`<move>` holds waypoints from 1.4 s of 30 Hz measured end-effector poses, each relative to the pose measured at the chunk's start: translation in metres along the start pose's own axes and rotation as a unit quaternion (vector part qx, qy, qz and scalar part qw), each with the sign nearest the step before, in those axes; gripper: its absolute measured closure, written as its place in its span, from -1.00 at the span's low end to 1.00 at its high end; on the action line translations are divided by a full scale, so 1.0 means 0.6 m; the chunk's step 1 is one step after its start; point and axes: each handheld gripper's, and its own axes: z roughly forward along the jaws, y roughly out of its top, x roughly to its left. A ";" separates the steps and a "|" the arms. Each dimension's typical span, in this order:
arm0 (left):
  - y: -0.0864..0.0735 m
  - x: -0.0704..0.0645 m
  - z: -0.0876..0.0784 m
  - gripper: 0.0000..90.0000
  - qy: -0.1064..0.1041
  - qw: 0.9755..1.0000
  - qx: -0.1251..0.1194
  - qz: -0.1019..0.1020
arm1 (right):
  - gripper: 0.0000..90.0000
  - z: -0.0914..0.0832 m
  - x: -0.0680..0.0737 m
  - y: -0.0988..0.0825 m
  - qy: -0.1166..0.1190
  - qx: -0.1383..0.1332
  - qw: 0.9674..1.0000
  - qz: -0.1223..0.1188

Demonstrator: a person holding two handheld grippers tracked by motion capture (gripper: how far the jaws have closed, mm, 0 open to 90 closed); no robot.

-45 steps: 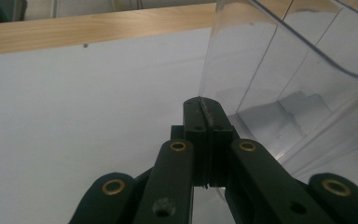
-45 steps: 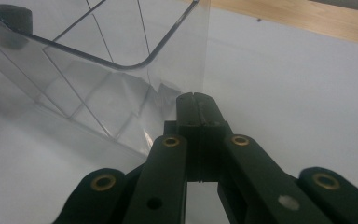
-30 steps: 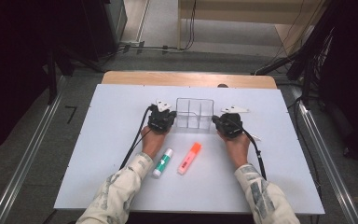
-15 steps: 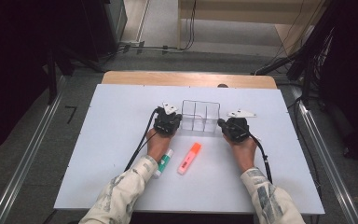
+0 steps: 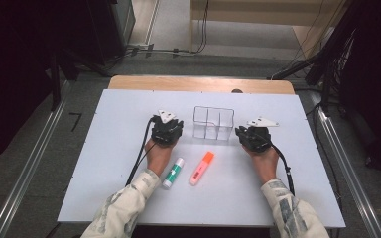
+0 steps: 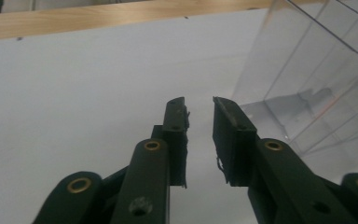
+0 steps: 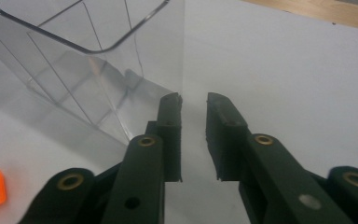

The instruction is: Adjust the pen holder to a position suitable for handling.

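I see the clear divided organiser (image 5: 213, 124) standing upright on the white desk (image 5: 104, 163), toward the far middle of it. My left tool (image 5: 169, 123) sits just beside the organiser's left wall, my right tool (image 5: 248, 133) just beside its right wall, neither touching it. Both tools have just been opening: each pair of jaws is parted by a narrow gap with nothing between them. Nearer me than the organiser lie a green-and-white glue stick (image 5: 173, 172) and, to its right, an orange highlighter (image 5: 201, 168), apart from each other and from the organiser.
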 end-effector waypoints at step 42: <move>-0.098 0.121 -0.165 -0.61 0.073 0.996 0.003 -0.046 | -0.33 -0.155 -0.114 -0.113 -0.069 0.024 0.995 0.068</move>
